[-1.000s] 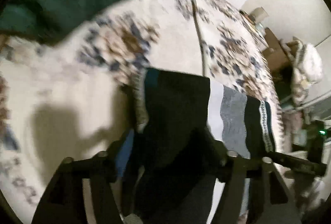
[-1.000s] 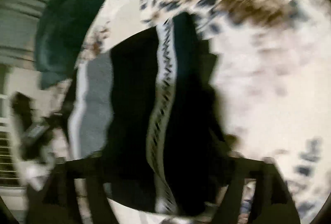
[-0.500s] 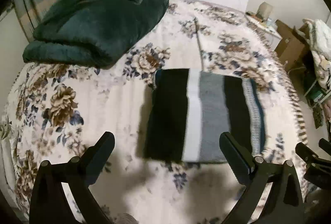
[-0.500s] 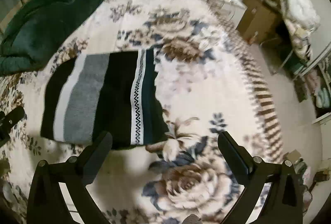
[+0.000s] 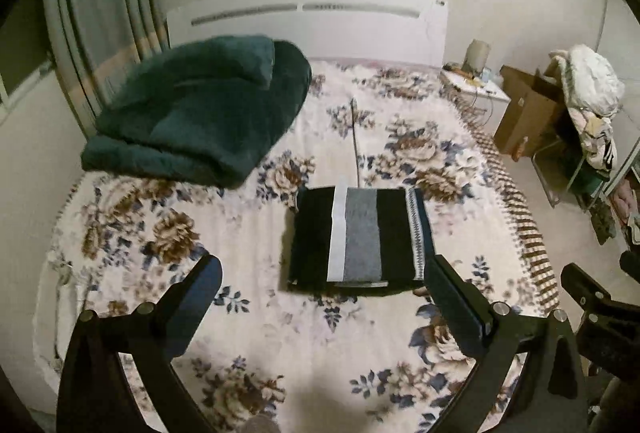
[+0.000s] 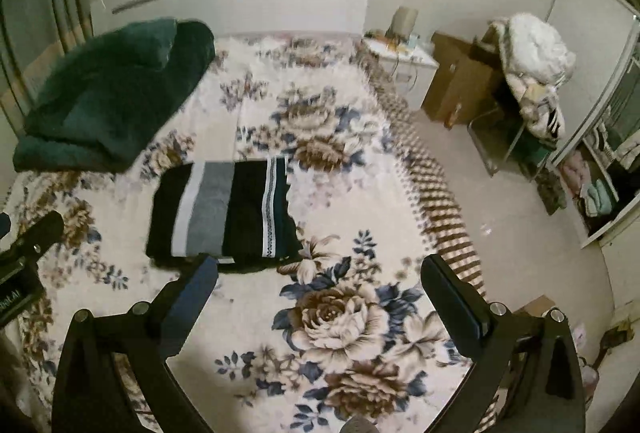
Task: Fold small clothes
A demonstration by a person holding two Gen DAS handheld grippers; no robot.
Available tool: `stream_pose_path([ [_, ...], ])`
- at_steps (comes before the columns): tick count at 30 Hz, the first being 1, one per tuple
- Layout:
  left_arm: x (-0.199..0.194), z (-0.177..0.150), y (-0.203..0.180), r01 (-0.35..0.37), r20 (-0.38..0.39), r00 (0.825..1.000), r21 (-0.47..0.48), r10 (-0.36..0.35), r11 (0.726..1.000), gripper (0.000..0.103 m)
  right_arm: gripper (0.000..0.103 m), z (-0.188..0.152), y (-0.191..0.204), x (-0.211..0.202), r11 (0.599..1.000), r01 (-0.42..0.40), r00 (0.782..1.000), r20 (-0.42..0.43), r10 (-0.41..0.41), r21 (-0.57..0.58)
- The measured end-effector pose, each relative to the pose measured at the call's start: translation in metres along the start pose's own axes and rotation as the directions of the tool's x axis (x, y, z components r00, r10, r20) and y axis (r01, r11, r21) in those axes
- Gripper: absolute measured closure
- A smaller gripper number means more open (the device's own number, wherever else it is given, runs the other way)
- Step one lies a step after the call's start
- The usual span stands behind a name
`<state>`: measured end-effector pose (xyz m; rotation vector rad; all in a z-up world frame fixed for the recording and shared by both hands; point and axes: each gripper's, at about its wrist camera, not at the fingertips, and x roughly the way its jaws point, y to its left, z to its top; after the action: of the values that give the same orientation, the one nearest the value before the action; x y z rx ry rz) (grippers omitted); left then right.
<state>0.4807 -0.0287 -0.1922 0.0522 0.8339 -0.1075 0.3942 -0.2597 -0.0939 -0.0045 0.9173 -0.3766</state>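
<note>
Folded striped sweater sits mid-frame on the flowery bed; left gripper and right gripper both spread wide, holding nothing.

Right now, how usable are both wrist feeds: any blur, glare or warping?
Left wrist: dim, warm light, folded striped garment sharp, headboard bowed by fisheye. Right wrist: the garment slightly soft, corners vignetted black, no glare.
</note>
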Motion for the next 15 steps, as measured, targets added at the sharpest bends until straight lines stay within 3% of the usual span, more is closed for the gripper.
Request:
stream_pose_path([
  [9,-0.124,-0.007,-0.008,0.004,0.090,0.996,-0.013,-0.003,1.000,0.000,0.000,-0.018,-0.021,-0.147,1.000,-0.020,0.993,0.114,0.021,-0.005],
  [15,-0.181,-0.016,-0.012,0.005,0.134,0.991,-0.001,-0.005,1.000,0.000,0.000,-0.034,-0.040,-0.228,1.000,-0.029,0.983,0.181,0.027,0.007],
])
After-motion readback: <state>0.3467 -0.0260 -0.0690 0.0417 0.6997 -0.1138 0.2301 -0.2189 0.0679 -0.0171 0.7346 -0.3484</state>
